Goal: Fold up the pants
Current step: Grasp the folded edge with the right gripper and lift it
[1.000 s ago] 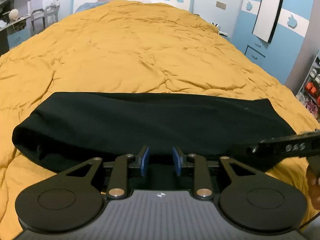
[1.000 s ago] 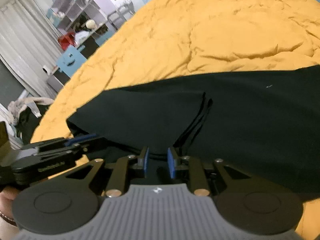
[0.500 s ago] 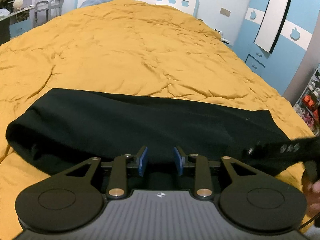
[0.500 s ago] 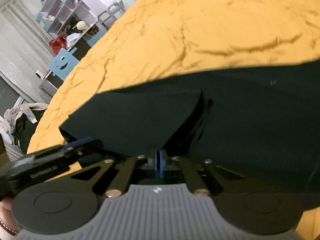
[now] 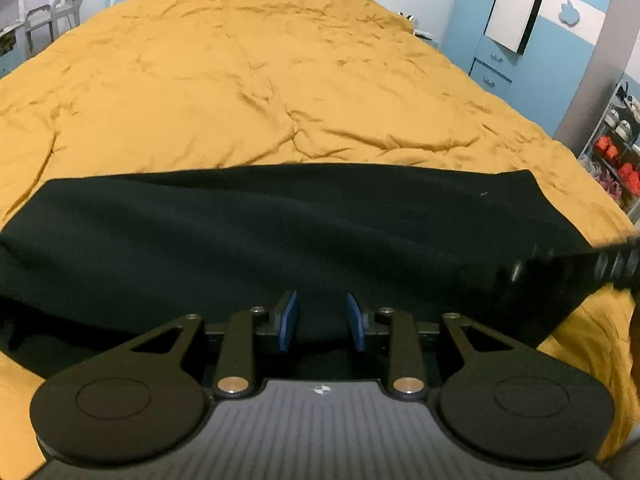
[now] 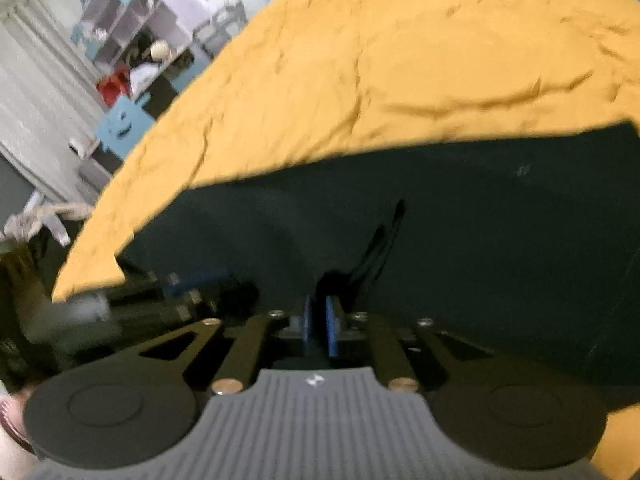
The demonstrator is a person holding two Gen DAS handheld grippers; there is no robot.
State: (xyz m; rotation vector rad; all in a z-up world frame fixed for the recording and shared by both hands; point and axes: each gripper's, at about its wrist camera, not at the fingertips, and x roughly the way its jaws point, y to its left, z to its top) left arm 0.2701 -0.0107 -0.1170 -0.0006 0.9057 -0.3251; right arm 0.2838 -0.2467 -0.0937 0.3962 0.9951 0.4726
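Black pants [image 5: 280, 232] lie folded lengthwise across the near part of a yellow quilt [image 5: 260, 80]. My left gripper [image 5: 322, 322] is open, its blue pads over the pants' near edge with nothing between them. My right gripper [image 6: 320, 322] is shut on the pants' near edge [image 6: 440, 240], which rises in a fold from the blue pads. The right gripper also shows blurred at the right edge of the left wrist view [image 5: 580, 268]. The left gripper shows blurred at the lower left of the right wrist view [image 6: 168, 300].
The bed fills most of both views. A blue wardrobe [image 5: 520, 40] and a shelf with red things [image 5: 616, 152] stand right of the bed. White shelves [image 6: 132, 40], a blue chair back [image 6: 120, 124] and curtains [image 6: 32, 120] stand to the left.
My right gripper closed on the pants' near edge and has begun lifting it. My left gripper stayed open and moved forward a little over the pants.
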